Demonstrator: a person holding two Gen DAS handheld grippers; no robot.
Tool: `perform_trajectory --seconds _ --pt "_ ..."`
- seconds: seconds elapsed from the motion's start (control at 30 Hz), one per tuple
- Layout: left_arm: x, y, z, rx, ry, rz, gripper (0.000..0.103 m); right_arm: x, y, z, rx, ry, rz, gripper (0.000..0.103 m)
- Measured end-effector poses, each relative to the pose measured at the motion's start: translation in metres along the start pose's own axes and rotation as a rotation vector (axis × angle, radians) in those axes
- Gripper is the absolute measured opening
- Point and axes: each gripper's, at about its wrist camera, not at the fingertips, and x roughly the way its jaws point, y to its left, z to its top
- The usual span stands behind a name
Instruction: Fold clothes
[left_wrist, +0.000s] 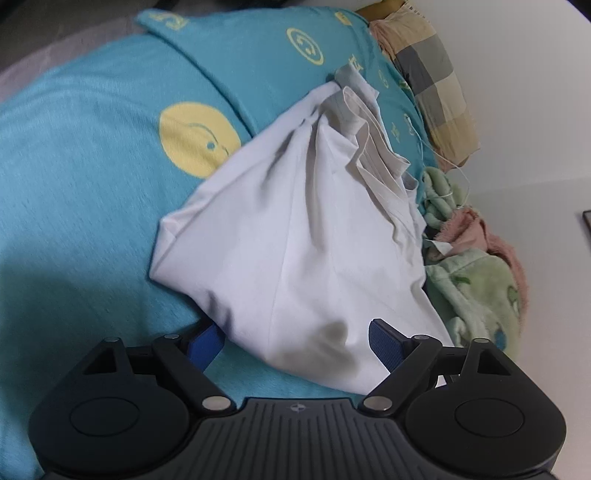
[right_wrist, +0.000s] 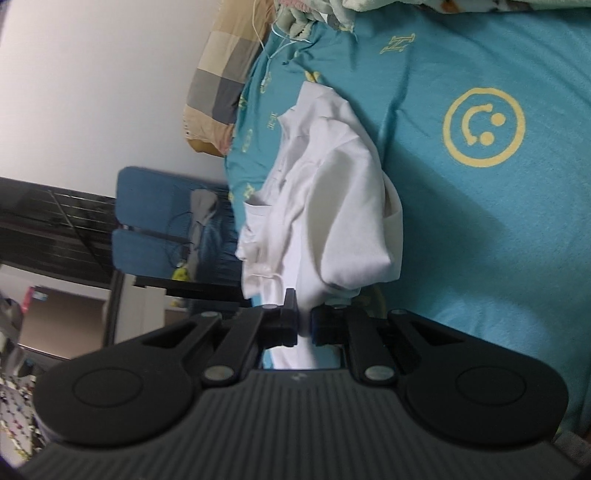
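A white garment (left_wrist: 295, 236) lies bunched on a teal bedsheet with yellow smiley faces (left_wrist: 92, 206). My left gripper (left_wrist: 295, 343) is open, its blue pads (left_wrist: 384, 343) on either side of the garment's near edge, which drapes between the fingers. In the right wrist view the same white garment (right_wrist: 332, 206) hangs in folds. My right gripper (right_wrist: 303, 325) is shut on a fold of it, pulling the cloth taut above the sheet (right_wrist: 480, 240).
A checked pillow (left_wrist: 432, 85) and a green and pink fleece blanket (left_wrist: 476, 280) lie along the wall side of the bed. In the right wrist view a blue chair (right_wrist: 155, 225) and a dark desk (right_wrist: 55, 221) stand beyond the bed's edge.
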Motion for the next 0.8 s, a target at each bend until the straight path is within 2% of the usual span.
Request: perform_trajectory --seconds 0.07,0.17,0.3,0.43,0.5,0.8 --pt "0.004 0.001 0.0 -0.013 0.004 -0.024 0.085 -0.002 0.001 0.001 0.003 -0.007 0.022 0.009" --pt "0.003 0.006 0.003 -0.053 -0.05 -0.024 0.08 -0.003 0.003 0.002 0.002 -0.019 0.038 0.009" --pt "0.001 0.013 0.007 -0.105 -0.12 -0.028 0.075 -0.003 -0.001 0.004 0.011 -0.02 0.016 0.009" --pt "0.002 0.015 0.009 -0.122 -0.144 -0.034 0.068 -0.002 0.0 0.002 -0.006 -0.02 -0.011 0.009" --pt "0.002 0.014 0.008 -0.116 -0.158 -0.035 0.059 -0.003 0.0 0.002 -0.014 -0.024 -0.015 0.009" --pt "-0.02 0.018 0.017 -0.105 -0.195 -0.058 0.032 -0.004 0.0 0.002 -0.042 -0.036 -0.055 0.009"
